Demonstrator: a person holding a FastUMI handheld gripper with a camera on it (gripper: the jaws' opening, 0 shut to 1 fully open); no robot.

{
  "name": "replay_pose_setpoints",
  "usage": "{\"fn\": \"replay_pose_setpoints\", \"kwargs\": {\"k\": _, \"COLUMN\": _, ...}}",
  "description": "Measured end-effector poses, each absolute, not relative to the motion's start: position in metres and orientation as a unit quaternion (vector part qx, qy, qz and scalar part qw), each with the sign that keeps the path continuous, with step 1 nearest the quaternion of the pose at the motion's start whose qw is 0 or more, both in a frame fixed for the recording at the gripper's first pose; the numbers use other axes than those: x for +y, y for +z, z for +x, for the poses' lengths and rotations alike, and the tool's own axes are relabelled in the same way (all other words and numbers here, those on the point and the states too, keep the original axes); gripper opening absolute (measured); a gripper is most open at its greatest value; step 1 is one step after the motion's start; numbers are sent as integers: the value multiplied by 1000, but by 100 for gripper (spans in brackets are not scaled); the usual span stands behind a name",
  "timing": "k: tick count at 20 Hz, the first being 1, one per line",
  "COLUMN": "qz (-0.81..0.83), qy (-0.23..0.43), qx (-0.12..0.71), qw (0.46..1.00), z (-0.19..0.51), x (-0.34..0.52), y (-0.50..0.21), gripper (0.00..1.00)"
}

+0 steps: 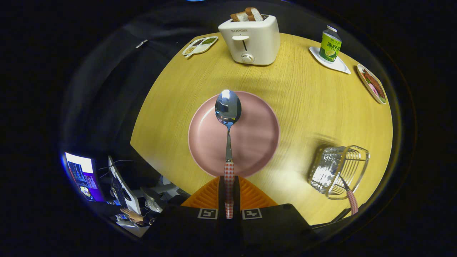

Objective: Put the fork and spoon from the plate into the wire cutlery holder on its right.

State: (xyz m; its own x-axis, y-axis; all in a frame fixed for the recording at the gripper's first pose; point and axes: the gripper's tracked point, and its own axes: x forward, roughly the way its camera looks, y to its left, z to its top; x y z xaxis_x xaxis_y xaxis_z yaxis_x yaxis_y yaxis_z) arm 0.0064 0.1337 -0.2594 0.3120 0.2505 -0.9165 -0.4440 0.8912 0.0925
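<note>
Gripper view: the hand-held gripper (229, 200) is clenching the checked handle of a spoon (228, 117), both fingers (209, 194) pressing on it from either side. The spoon is pointing straight ahead from between the fingers, its shiny bowl facing up and hanging over the far half of a pink plate (250, 142); whether the bowl is touching the plate or riding just above it is hard to judge from this angle. The plate is sitting just ahead of the fingers on a round, wood-grained bench (303, 103).

To the right of the plate and well apart from it, the wire cutlery holder (337, 171) is standing on the bench near its close edge. A second checked handle, apparently the fork (350, 198), is sticking out of the holder and leaning toward the bench's edge, its head lost among the bright wires.

Beyond the plate, a cream toaster (251, 39) is holding two slices of bread (247, 15) in its slots. A small divided dish (200, 45) of grains is lying to the toaster's left. To the toaster's right, a green bottle (330, 44) is standing on a white tray (339, 66), and a plate of food (373, 85) is resting at the bench's right rim. Off the bench to the left, a lit monitor (82, 175) is glowing, and a person's hand (132, 216) is resting beside a keyboard.
</note>
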Motion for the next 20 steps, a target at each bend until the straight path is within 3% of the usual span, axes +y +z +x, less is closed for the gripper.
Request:
{"fn": "replay_pose_setpoints", "kwargs": {"k": 3, "qz": -118, "qy": 226, "qx": 549, "qw": 796, "z": -7, "x": 91, "y": -224, "gripper": 10}}
{"fn": "replay_pose_setpoints", "kwargs": {"k": 11, "qz": -274, "qy": 210, "qx": 635, "qw": 691, "z": -30, "x": -51, "y": -151, "gripper": 10}}
{"fn": "replay_pose_setpoints", "kwargs": {"k": 20, "qz": -314, "qy": 210, "qx": 704, "qw": 601, "z": -15, "x": -98, "y": -168, "gripper": 10}}
